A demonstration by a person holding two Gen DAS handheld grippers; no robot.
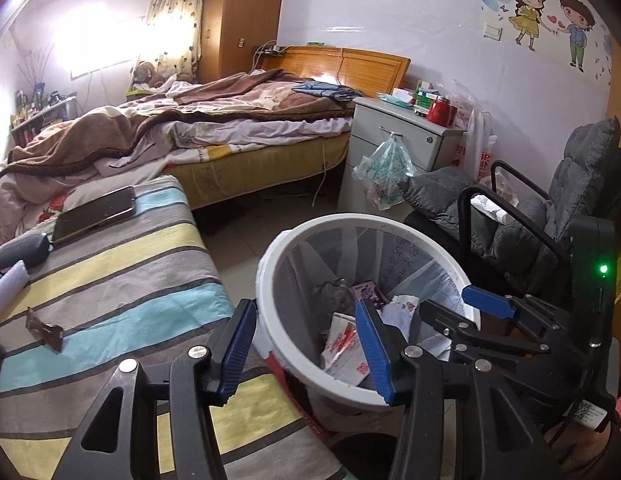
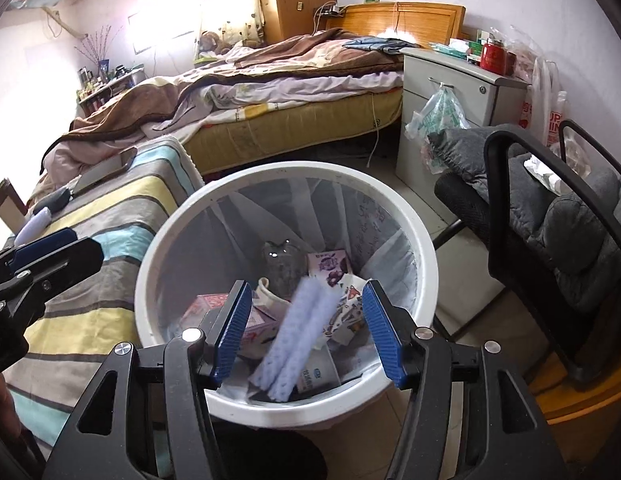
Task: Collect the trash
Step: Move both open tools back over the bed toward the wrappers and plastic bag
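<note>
A white trash bin (image 2: 424, 264) with a clear liner stands on the floor beside the striped table; it also shows in the left wrist view (image 1: 270, 256). It holds cartons, wrappers and a crushed bottle (image 2: 280, 266). My right gripper (image 2: 306, 328) is open above the bin, and a blurred pale purple-white wrapper (image 2: 298, 332) is in mid-air between its jaws, not touching either one. My left gripper (image 1: 306, 344) is open and empty at the bin's left rim. A brown wrapper (image 1: 44, 330) lies on the striped cloth (image 1: 122, 280).
A phone (image 1: 94, 214), a dark pouch (image 1: 22, 250) and a white roll (image 1: 6, 290) lie on the striped table. A grey cushioned chair (image 2: 550, 216) with crumpled tissue (image 2: 544, 172) stands right of the bin. A bedside cabinet (image 2: 450, 92) and the bed (image 2: 270, 92) are behind.
</note>
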